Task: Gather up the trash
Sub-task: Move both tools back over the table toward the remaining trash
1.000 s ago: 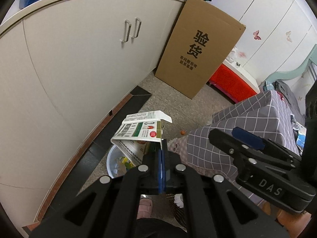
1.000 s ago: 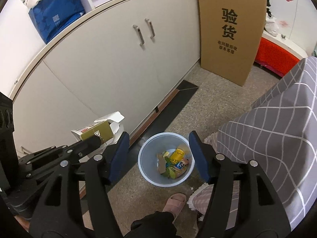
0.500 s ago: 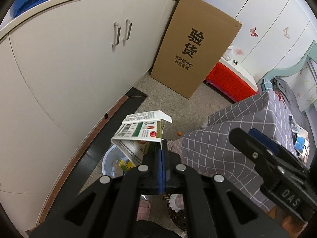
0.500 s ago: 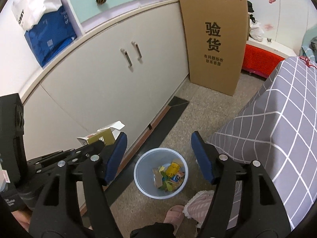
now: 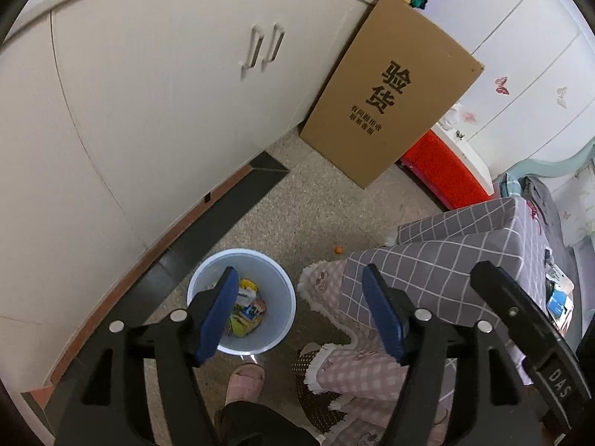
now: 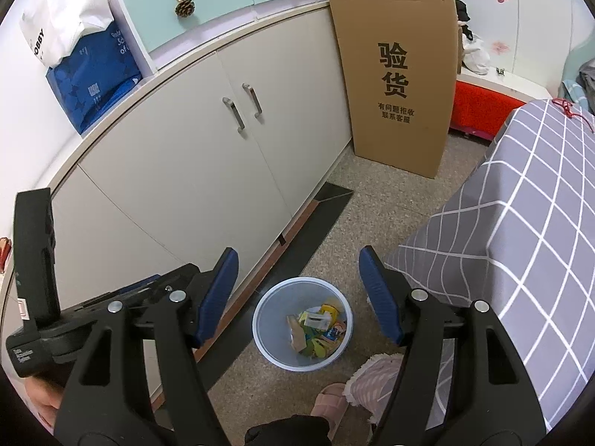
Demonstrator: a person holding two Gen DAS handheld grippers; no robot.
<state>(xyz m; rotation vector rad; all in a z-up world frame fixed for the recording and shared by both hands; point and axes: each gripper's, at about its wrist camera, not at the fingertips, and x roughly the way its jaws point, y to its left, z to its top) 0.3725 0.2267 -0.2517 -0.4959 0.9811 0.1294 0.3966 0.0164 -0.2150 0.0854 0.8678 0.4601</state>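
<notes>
A pale blue trash bin stands on the floor by the cabinet, below both grippers, with colourful wrappers inside. My left gripper hangs above the bin; its jaws are opening and nothing is between them. In the right wrist view the bin shows a white-and-green piece lying on top of the trash. My right gripper is open and empty, up and behind the bin. The left gripper's body shows at the left edge there.
White cabinet doors run along the left. A tall cardboard box leans at the far end. A grey checked cloth covers furniture on the right. A slippered foot and fringed mat lie near the bin. A small orange bit sits on the floor.
The left gripper held a white-and-green carton shut between its pads; now the jaws stand apart and the carton is gone from them. The right gripper has risen slightly.
</notes>
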